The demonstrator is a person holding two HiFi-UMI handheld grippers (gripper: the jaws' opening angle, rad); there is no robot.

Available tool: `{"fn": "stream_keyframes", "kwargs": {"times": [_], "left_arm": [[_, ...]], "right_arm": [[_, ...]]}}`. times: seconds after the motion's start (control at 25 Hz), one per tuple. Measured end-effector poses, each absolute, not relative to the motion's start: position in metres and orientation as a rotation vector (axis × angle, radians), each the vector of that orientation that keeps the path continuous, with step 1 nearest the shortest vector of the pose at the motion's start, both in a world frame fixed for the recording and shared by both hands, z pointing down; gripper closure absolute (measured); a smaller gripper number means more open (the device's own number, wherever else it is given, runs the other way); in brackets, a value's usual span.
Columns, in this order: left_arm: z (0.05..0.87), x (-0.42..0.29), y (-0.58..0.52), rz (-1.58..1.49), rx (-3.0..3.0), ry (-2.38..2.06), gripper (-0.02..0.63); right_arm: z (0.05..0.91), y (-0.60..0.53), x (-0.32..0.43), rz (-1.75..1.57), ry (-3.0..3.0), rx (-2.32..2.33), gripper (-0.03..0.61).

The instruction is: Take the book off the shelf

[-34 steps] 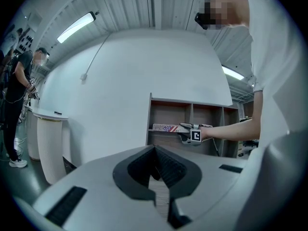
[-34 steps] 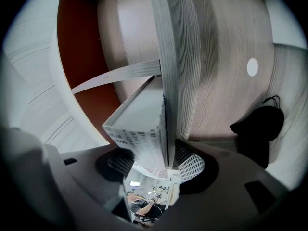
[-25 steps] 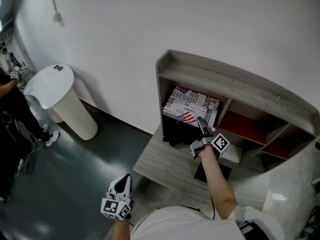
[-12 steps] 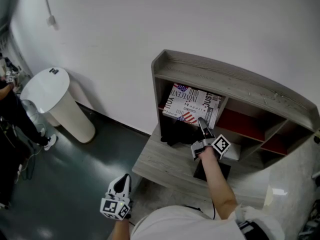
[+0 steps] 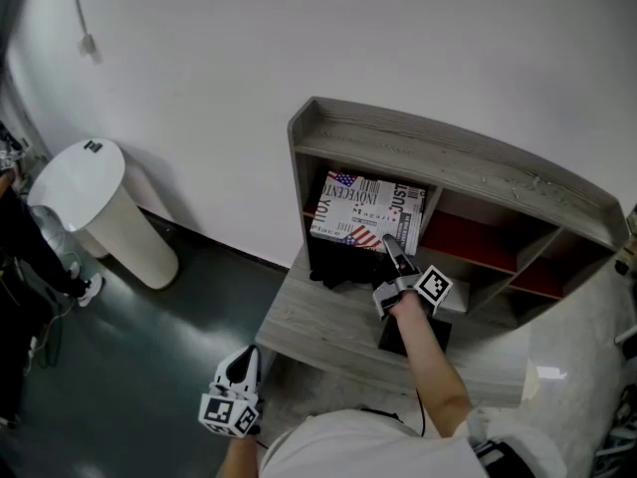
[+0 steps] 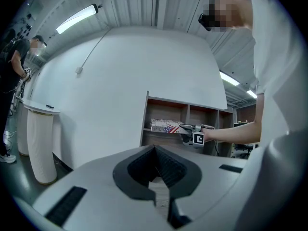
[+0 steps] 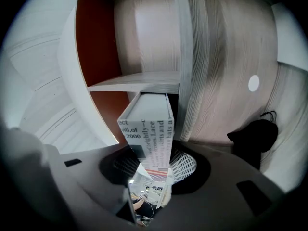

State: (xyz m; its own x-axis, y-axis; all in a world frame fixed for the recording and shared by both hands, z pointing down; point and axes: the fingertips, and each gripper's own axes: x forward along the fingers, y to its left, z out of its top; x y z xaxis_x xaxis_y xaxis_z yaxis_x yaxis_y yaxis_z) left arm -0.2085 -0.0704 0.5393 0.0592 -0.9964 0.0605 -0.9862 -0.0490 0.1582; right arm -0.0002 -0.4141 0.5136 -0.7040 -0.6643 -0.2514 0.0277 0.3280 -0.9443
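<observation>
Book (image 5: 363,210): printed cover with a flag patch, lying cover-up in the shelf's upper left compartment, its near end sticking out past the front.
Right tool (image 5: 390,249): reaches into that compartment; its jaws have just been closing, and the book's near edge sits clamped between them.
Left tool (image 5: 242,364): held low, well apart from the shelf, jaws together, nothing between them.
Shelf (image 5: 448,157): grey wood, red backs in the right compartments.
Black bundle (image 5: 336,267): on the ledge below the book.
White pedestal (image 5: 100,207): on the dark floor, left.
</observation>
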Motion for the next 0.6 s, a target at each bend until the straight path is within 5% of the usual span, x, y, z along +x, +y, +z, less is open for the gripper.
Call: {"fn": "stream_keyframes", "kwargs": {"times": [0.6], "left_arm": [[0.548, -0.208, -0.054, -0.142, 2.164, -2.027, 0.597]], "right_arm": [[0.506, -0.386, 0.003, -1.375, 2.015, -0.555, 0.397]]}}
